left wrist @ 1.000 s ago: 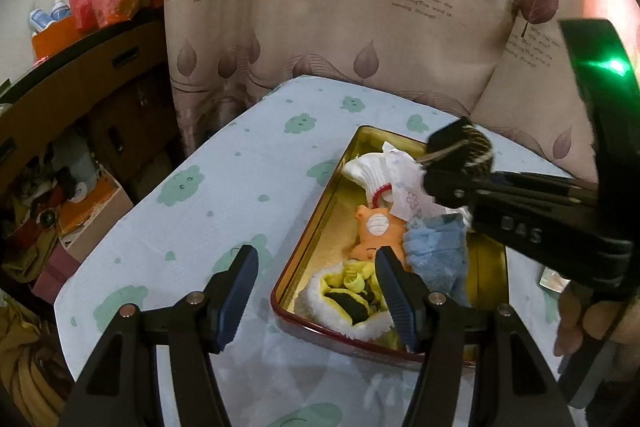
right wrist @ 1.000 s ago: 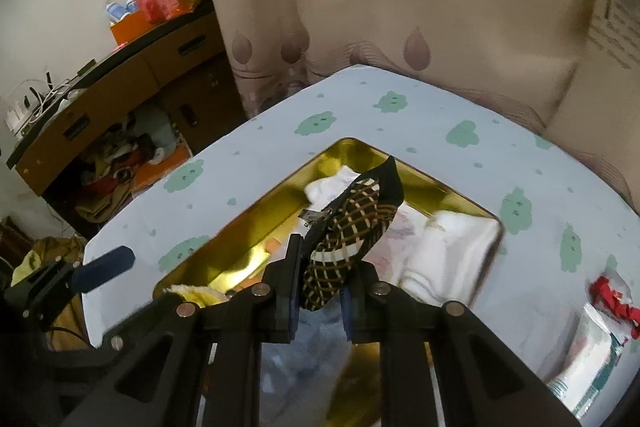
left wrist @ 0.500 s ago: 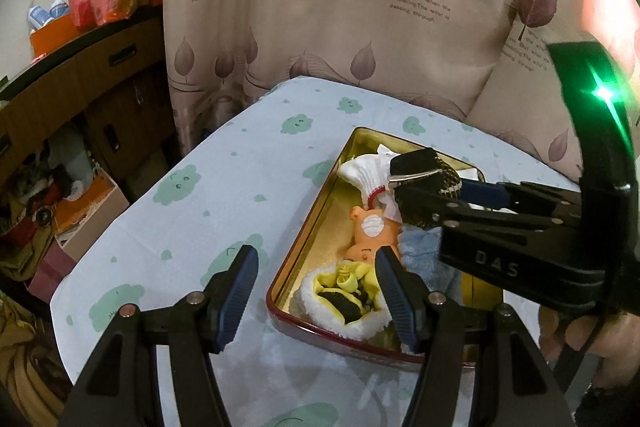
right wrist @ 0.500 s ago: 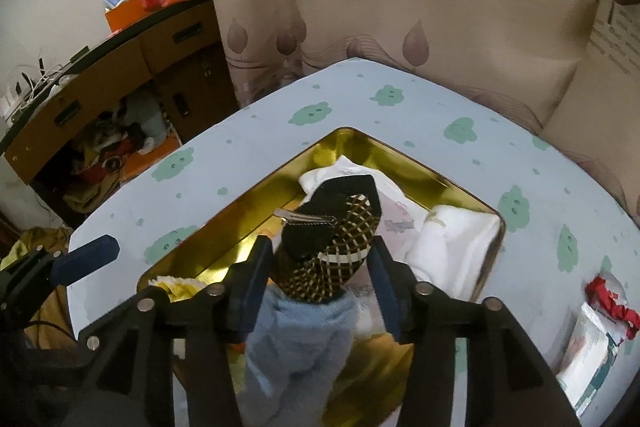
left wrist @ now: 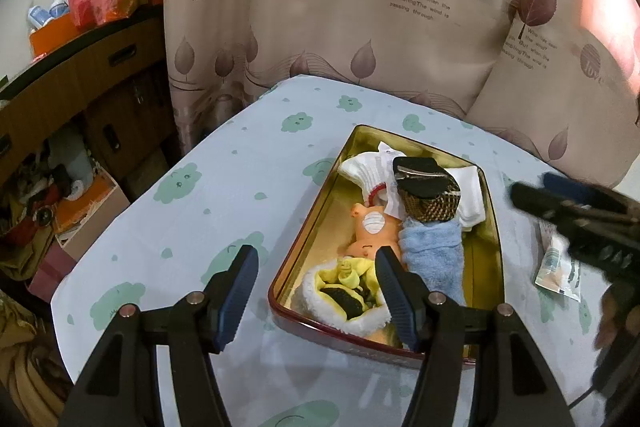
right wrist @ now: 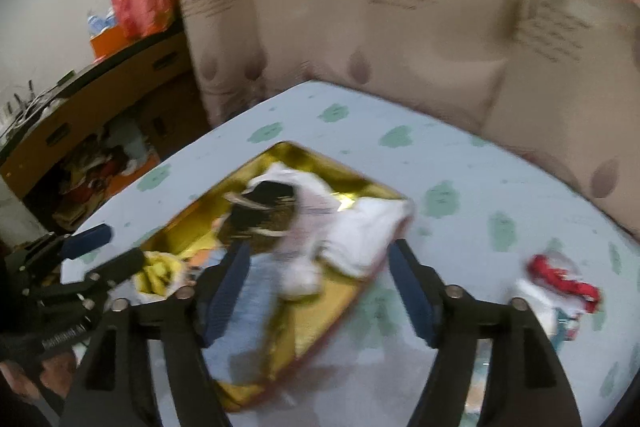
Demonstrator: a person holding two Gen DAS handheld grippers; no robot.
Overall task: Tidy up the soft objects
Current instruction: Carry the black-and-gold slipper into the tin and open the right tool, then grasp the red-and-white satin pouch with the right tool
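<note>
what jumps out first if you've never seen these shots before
The gold tin tray on the cloud-print tablecloth, crammed with soft things: a dark checkered sock lying on a light blue one, white socks behind. Both grippers, left and right, hang open and empty near it, before a leaf-print curtain.

Bare tablecloth (left wrist: 224,163) left of tin (left wrist: 316,211), packet (left wrist: 558,263) obstructing right side

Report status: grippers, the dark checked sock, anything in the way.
Both hand-held grippers open, left and right. Dark checked sock in gold tin atop blue sock. Wrapper on table beside tin, not blocking.
</note>
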